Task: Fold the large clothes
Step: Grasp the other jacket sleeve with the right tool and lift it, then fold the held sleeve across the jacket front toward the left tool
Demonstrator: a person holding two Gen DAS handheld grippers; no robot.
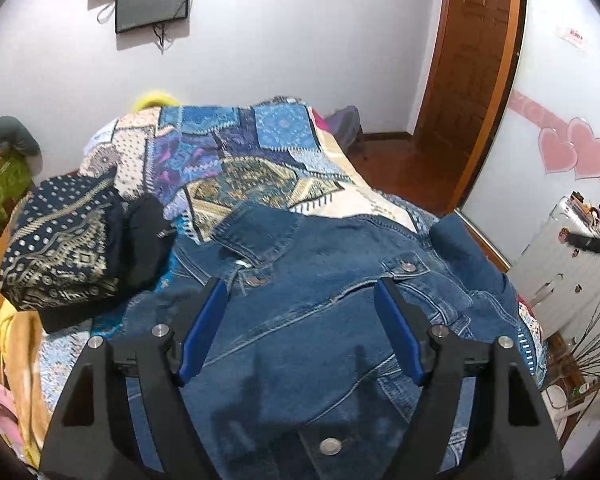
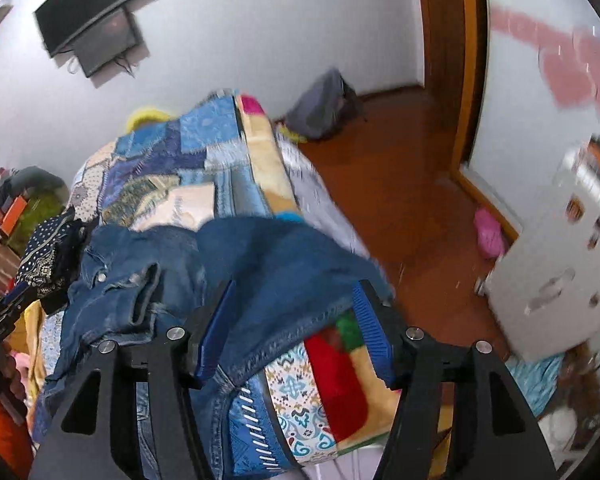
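Denim jacket (image 1: 320,264) rumpled on patchwork quilt (image 1: 228,160).

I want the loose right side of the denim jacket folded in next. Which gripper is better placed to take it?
Probably the right gripper: its open jaws straddle the denim jacket hem at the bed's edge. The left gripper, also open, is over the jacket's buttoned middle.

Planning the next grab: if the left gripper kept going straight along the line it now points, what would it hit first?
Most likely the denim jacket: the left gripper, jaws open and empty, points down at its buttoned front on the patchwork bedspread. Depth is unclear, but nothing else shows between them.
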